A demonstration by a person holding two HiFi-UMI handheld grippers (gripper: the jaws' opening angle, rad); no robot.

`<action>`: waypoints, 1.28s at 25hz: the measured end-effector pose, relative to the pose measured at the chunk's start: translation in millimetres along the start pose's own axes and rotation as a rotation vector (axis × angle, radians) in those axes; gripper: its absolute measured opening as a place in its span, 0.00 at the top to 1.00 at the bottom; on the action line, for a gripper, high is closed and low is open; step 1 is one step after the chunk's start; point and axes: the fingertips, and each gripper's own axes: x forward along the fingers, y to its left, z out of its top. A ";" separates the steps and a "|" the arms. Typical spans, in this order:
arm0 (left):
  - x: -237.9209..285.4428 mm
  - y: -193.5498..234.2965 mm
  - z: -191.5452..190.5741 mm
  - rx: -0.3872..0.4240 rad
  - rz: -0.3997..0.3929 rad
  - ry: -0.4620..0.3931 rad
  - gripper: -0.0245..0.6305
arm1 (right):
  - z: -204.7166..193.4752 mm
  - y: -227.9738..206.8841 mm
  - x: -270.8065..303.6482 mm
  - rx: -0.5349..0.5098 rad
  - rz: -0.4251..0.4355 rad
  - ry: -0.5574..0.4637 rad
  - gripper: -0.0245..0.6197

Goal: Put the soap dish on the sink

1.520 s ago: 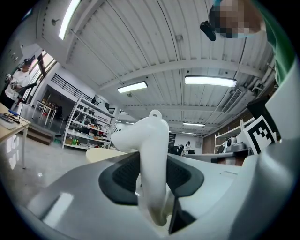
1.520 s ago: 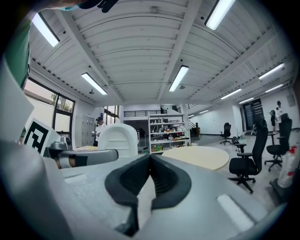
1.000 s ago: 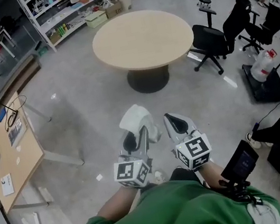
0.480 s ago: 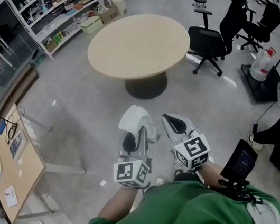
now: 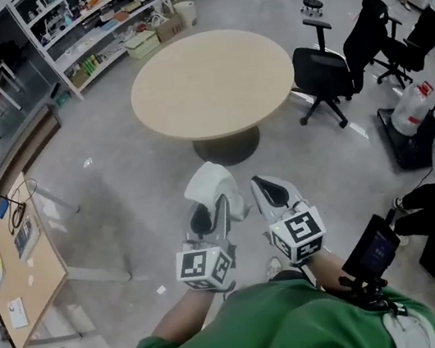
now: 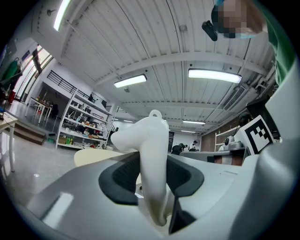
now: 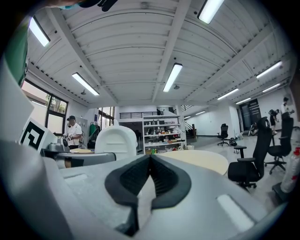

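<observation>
My left gripper (image 5: 216, 202) is shut on a white plastic soap dish (image 5: 213, 184), which sticks up and forward past the jaws. In the left gripper view the soap dish (image 6: 149, 159) stands on edge between the two dark pads (image 6: 123, 177). My right gripper (image 5: 271, 192) is held just to the right of it, level, with its jaws together and nothing between them; its pads (image 7: 136, 180) meet at the tips. From the right gripper view the soap dish (image 7: 116, 140) shows at the left. No sink is in view.
A round beige table (image 5: 212, 82) stands ahead on the grey floor. Black office chairs (image 5: 330, 67) are to its right, shelving (image 5: 95, 24) at the back left, a wooden desk (image 5: 16, 250) at the left. A person (image 7: 73, 132) stands far off at the left.
Both grippers have kept their pose and the soap dish stays clamped. The round table and the floor have slid toward me and leftward as I walk forward.
</observation>
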 end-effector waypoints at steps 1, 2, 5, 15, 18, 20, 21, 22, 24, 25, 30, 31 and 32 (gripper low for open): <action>5.8 -0.5 -1.0 0.002 0.006 0.002 0.73 | 0.3 -5.8 3.2 0.001 0.005 0.000 0.96; 11.6 -1.2 -1.9 0.005 0.012 0.003 0.73 | 0.6 -11.8 6.4 0.002 0.011 0.000 0.96; 29.6 -2.9 -5.1 0.009 0.032 0.003 0.73 | 0.9 -30.4 15.7 0.006 0.027 0.000 0.96; 69.2 -6.3 -14.3 0.020 0.088 0.004 0.73 | -5.9 -70.5 35.8 0.011 0.084 0.014 0.96; 75.0 -4.5 -14.7 0.021 0.087 0.011 0.73 | -5.3 -72.3 41.1 0.012 0.089 0.017 0.96; 82.5 -5.3 -15.7 0.020 0.079 0.016 0.73 | -5.5 -77.8 43.6 0.016 0.083 0.020 0.96; 86.6 -5.7 -16.4 0.020 0.074 0.018 0.73 | -6.2 -80.9 44.8 0.018 0.079 0.023 0.96; 90.8 -5.8 -17.5 0.019 0.068 0.021 0.73 | -7.3 -84.1 46.1 0.019 0.075 0.026 0.96; 100.1 -4.9 -19.9 0.014 0.056 0.027 0.73 | -9.4 -91.0 49.9 0.020 0.064 0.035 0.96; 105.2 -4.0 -21.0 0.010 0.050 0.029 0.73 | -10.0 -94.7 52.6 0.019 0.058 0.038 0.96; 130.2 6.0 -21.2 -0.005 0.011 0.031 0.73 | -7.9 -105.7 72.4 0.015 0.026 0.042 0.96; 135.0 9.0 -20.5 -0.008 0.006 0.029 0.73 | -7.0 -107.3 76.9 0.014 0.021 0.043 0.96; 139.7 12.4 -19.7 -0.012 0.002 0.028 0.73 | -6.2 -108.9 81.5 0.013 0.016 0.044 0.96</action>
